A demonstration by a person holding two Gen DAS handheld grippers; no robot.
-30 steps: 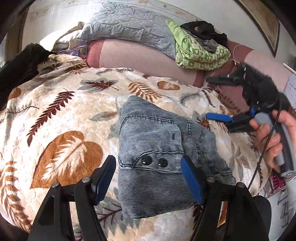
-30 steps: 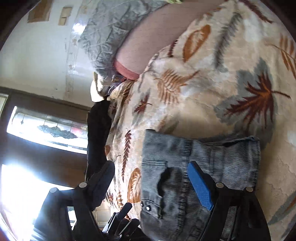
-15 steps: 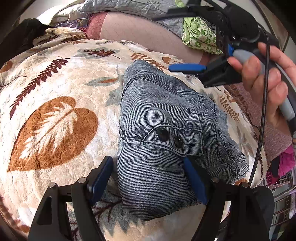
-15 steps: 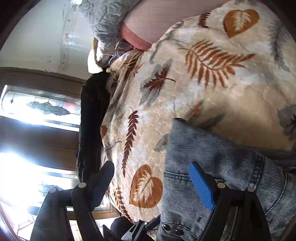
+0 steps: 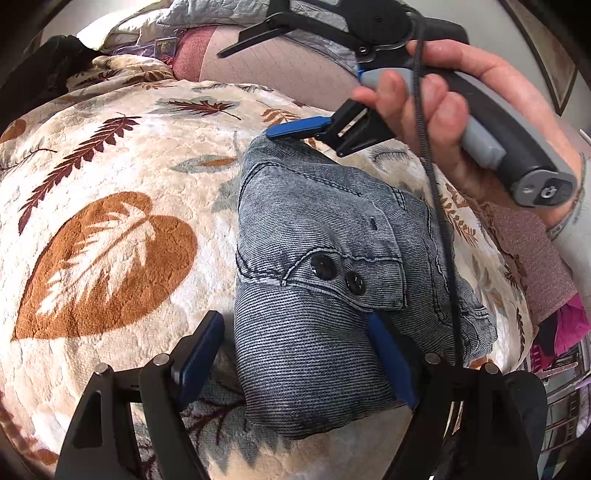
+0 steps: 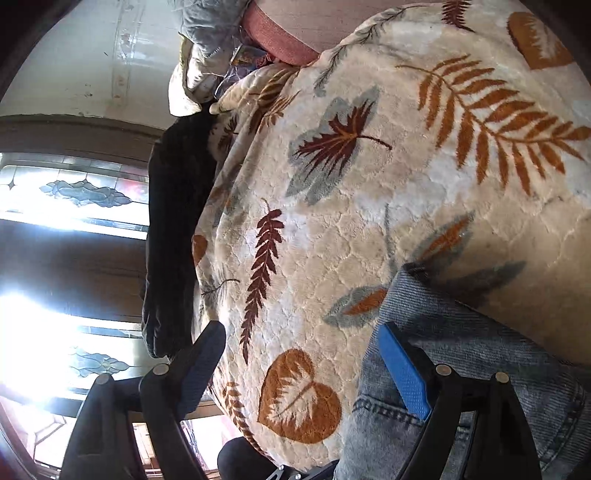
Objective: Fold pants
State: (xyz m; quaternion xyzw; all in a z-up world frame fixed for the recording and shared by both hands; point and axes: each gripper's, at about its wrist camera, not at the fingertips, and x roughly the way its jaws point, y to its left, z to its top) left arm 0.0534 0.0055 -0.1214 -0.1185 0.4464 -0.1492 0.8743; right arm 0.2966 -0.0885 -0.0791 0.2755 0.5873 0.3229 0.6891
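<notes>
Grey-blue jeans (image 5: 317, 236) lie folded into a compact bundle on a leaf-patterned blanket (image 5: 110, 229). Two dark buttons face up. My left gripper (image 5: 295, 358) is open over the bundle's near end. Its right pad (image 5: 391, 365) rests against the denim and its left pad stands just off the edge. A hand holds my right gripper (image 5: 245, 94) open above the far end of the jeans, its blue pad (image 5: 295, 129) at the far corner. In the right wrist view that gripper (image 6: 303, 365) is open over blanket, with the jeans (image 6: 461, 369) under its right finger.
A black garment (image 5: 37, 62) (image 6: 173, 240) hangs at the blanket's left edge. Grey quilted bedding (image 5: 192, 11) and a pink bolster (image 5: 258, 74) lie at the back. Pink cloth (image 5: 569, 325) sits at the right. A bright window (image 6: 55, 258) is beyond the bed.
My right gripper has swung from the right side of the bed across to the far end of the jeans. My left gripper has sunk closer to the bundle, its jaws a little wider.
</notes>
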